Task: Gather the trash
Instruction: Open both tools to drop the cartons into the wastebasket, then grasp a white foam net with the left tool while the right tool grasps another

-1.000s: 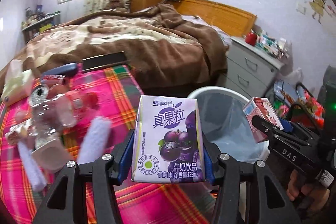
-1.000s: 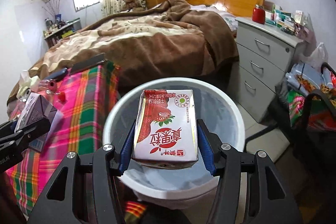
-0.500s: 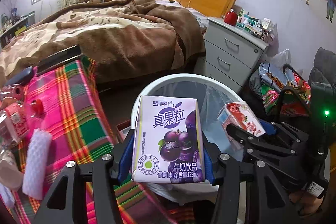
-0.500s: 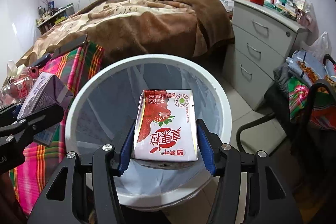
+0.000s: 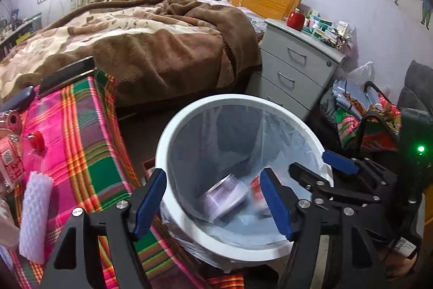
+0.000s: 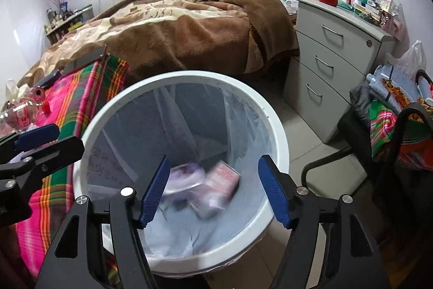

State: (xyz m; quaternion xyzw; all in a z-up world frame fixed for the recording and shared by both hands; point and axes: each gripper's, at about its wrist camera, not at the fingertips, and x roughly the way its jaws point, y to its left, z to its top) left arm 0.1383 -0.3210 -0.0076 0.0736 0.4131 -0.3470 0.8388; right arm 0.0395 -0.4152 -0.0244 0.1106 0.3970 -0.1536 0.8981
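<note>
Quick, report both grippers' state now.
Left gripper: jaws just opened, empty; purple carton in bin.
Right gripper: jaws just opened, empty; red carton dropped.

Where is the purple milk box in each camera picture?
Left wrist view: the purple milk box is low in the white bin, blurred, between the open left gripper fingers, touching neither.
Right wrist view: the box is low in the bin, left of the red milk box, just inside the open right gripper.
Shared landmark: the grey drawer cabinet beside the bed.
</note>
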